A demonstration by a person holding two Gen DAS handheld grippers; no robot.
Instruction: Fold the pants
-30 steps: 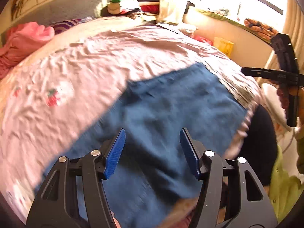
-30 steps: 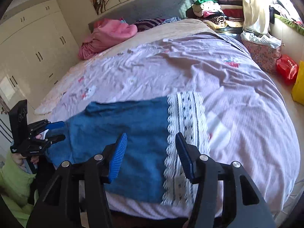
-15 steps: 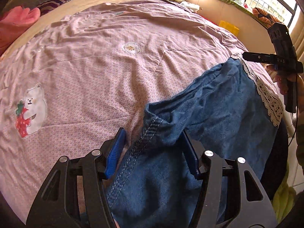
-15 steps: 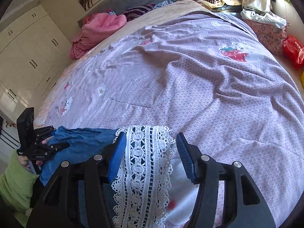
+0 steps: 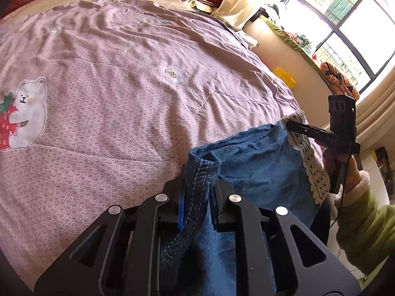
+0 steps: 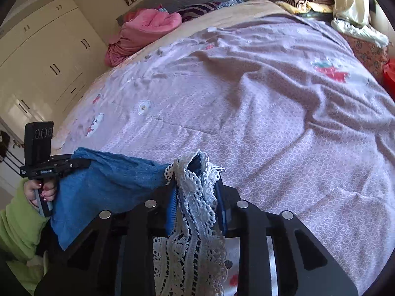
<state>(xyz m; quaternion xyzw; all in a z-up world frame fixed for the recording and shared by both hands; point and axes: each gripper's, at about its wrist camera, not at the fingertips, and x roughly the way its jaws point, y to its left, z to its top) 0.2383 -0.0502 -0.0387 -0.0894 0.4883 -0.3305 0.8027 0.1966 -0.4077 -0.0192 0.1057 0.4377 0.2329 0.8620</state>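
Early in the fold: no crease laid yet, both ends only gathered up off the bed (image 5: 111, 113), near its front edge

Left gripper (image 5: 197, 204) closed tight on the stitched blue waistband end of the pants (image 5: 256, 170); right gripper (image 6: 197, 204) closed on the white lace cuff (image 6: 195, 197) at the other end, blue cloth bunched between the pads

Pants stretched between the two grippers, sagging over the bed's near edge, well short of the bear print (image 5: 27, 113) on the purple cover

Left to do, by the look of it: lift clear, bring cuff end onto waistband end, lay flat on the bed, smooth, fold again

Writing: small white lettering on the side of the left gripper body in the right wrist view, too small to read surely; nothing legible on the pants
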